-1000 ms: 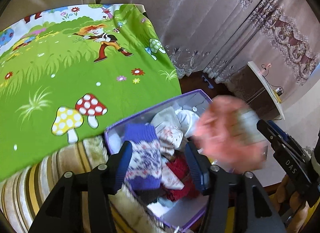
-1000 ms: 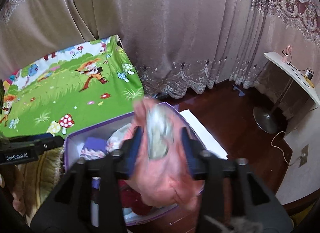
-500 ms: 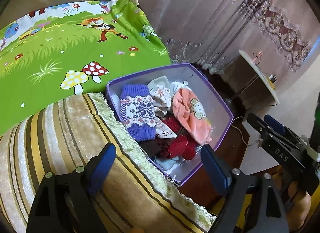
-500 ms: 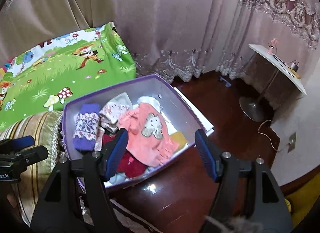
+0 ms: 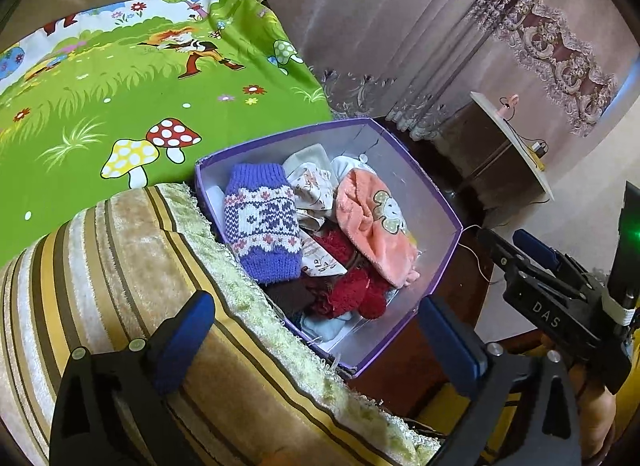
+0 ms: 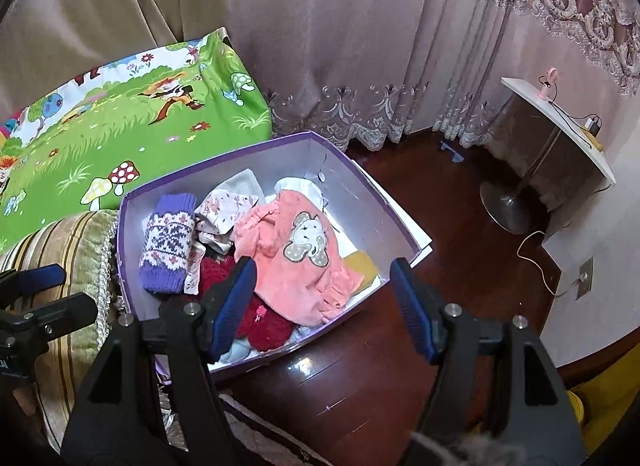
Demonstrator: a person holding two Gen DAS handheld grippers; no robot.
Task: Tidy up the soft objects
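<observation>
The purple box [image 6: 132, 201] now lies ahead of both tongs, and the pink garment [image 6: 296, 254] has dropped inside it. The right gripper [image 6: 324, 302] stands apart, empty. The left gripper [image 5: 320, 330], also empty, is opening wider: ready for the next piece.

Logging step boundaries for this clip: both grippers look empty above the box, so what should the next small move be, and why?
Probably draw both grippers back to look for another soft item. The pink top already lies in the box, the right gripper is open and empty, and the left gripper is opening with nothing between its jaws.
</observation>
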